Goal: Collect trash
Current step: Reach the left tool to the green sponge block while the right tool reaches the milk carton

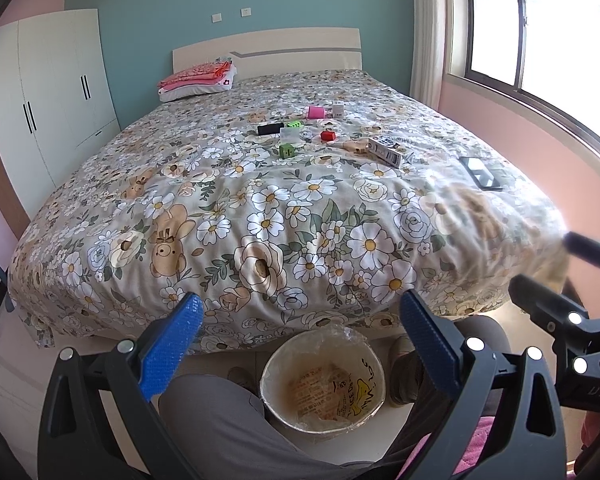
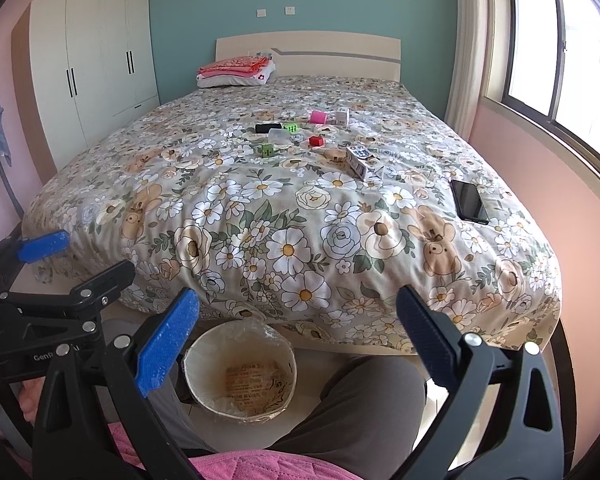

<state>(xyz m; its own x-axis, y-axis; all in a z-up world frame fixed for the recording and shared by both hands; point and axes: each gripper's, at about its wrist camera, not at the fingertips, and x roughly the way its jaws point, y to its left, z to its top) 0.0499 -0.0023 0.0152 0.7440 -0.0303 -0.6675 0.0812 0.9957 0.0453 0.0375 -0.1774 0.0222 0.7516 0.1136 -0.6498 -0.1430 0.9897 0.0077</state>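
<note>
Small litter lies mid-bed on the flowered cover: a pink roll (image 1: 315, 112) (image 2: 319, 117), a black box (image 1: 271, 129) (image 2: 268, 128), a red cube (image 1: 328, 135) (image 2: 316, 141), green cubes (image 1: 287, 151) (image 2: 267, 149), a clear plastic box (image 1: 290, 135) and a white carton (image 1: 385, 151) (image 2: 362, 162). On the floor at the bed's foot stands a bag-lined round bin (image 1: 288, 368) (image 2: 204, 364). My left gripper (image 1: 300, 296) and right gripper (image 2: 296, 292) hover above the bin, both open and holding nothing, far short of the litter.
A black phone (image 1: 480, 172) (image 2: 469, 201) lies near the bed's right edge. Folded pink bedding (image 1: 198, 78) rests by the headboard. A white wardrobe (image 1: 52, 108) stands left, a window right. The person's grey-trousered legs (image 1: 216, 420) flank the bin.
</note>
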